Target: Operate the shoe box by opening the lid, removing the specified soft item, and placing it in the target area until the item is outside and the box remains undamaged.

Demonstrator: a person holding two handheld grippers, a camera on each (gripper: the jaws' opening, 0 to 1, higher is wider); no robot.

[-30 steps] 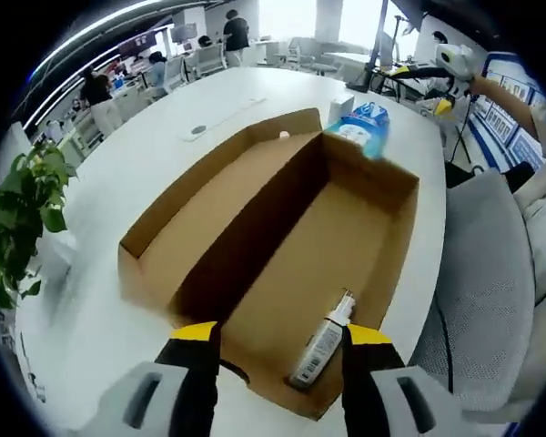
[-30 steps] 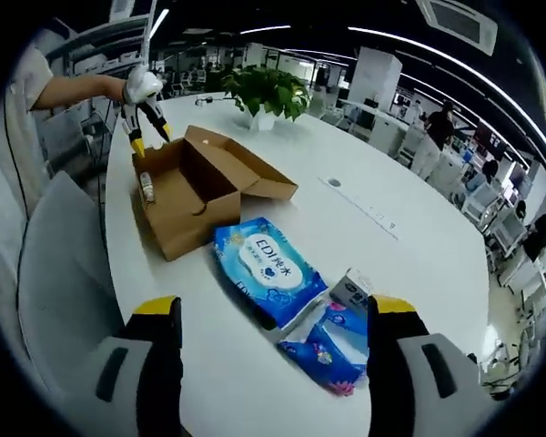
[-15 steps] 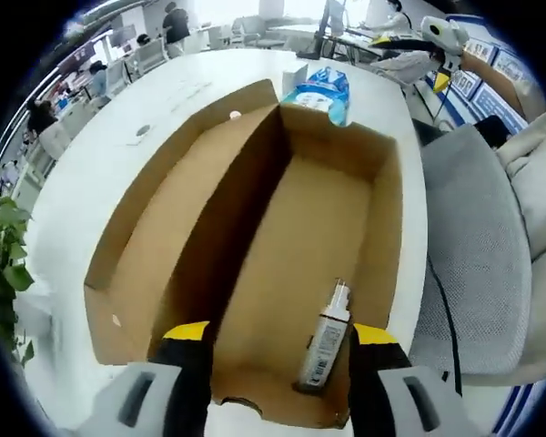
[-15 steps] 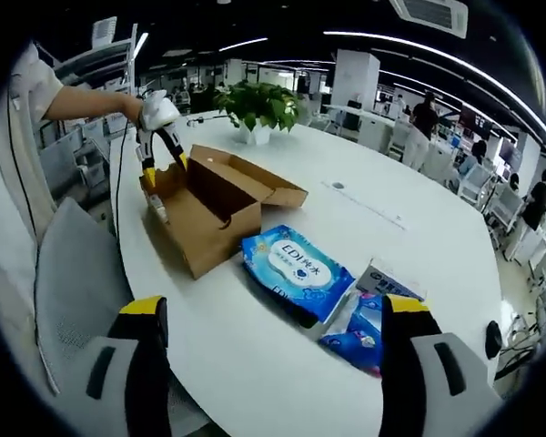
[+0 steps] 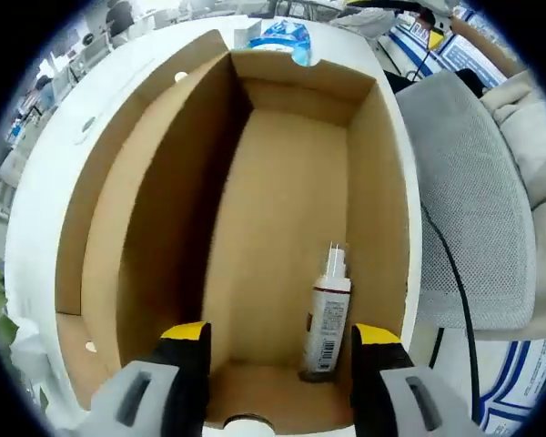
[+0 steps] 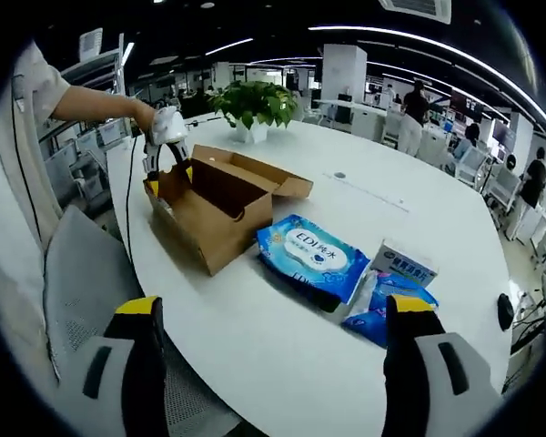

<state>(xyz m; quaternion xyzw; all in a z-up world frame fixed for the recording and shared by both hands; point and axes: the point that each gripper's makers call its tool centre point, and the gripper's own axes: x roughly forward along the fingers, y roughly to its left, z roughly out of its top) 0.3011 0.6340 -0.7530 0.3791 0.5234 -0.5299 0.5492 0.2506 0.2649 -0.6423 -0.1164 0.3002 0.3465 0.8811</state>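
On the worktop: a white round worktop carries an open cardboard shoe box, a blue wipes pack, a small white-and-blue carton and a darker blue soft pack.
Shoe box: lid folded back and lying open beside the box body; brown inner floor bare except for one bottle.
Bottle: a small white spray bottle lies on its side on the box floor, near the box's right wall, nozzle pointing away from the camera.
Left claw: left claw is spread wide at the near end of the box, yellow-tipped jaws apart, gripping nothing; the bottle lies just inside the right jaw. In the right gripper view the same claw hangs over the far end of the box, held by a person's hand.
Right claw: right claw is also spread wide and empty, held above the near worktop edge, well apart from the box.
Wipes pack: flat on the worktop just beside the box, outside it, touching the darker soft pack.
Surroundings: a grey mesh chair stands beside the worktop; a potted plant sits beyond the box.
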